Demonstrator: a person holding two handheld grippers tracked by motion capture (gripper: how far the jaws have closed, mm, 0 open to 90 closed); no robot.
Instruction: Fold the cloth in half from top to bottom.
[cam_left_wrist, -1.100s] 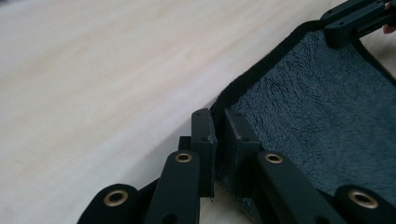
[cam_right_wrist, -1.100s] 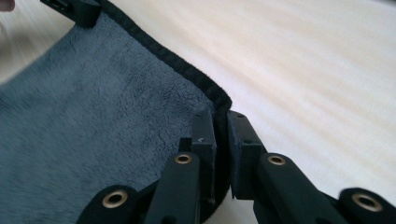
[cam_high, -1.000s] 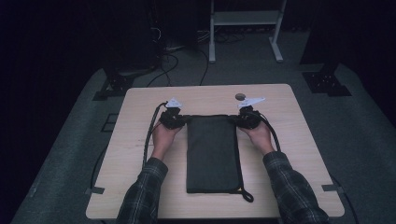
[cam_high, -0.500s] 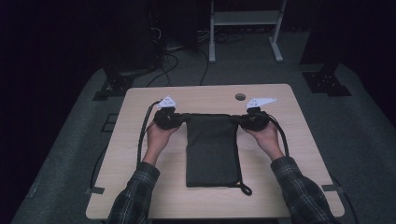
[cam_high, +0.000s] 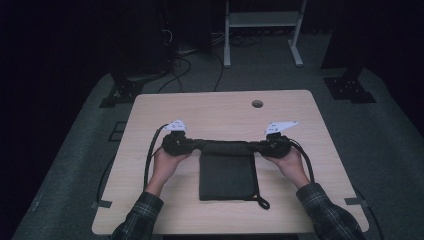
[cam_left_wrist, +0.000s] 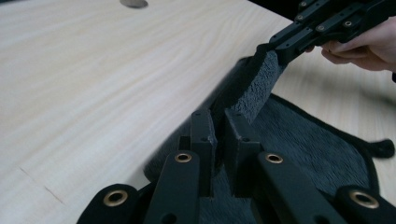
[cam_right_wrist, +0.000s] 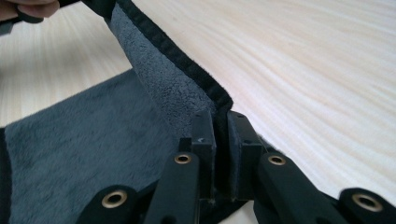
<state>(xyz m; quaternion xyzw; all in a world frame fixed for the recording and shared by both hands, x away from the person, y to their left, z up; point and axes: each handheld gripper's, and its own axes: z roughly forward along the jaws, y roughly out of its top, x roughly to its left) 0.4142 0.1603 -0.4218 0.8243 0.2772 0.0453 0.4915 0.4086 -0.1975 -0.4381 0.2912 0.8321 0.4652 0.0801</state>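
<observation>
So there's a dark grey fleecy cloth (cam_high: 227, 170) lying mid-table on the light wooden table (cam_high: 220, 112), a bit toward the near edge. The left gripper (cam_high: 192, 144) has its jaws pinched tight on the cloth's far left corner, and the right gripper (cam_high: 260, 146) is clamped the same way on the far right corner. That far edge is lifted and stretched between them, folded over the rest. A little black loop (cam_high: 262, 202) sticks out at the near right corner.
</observation>
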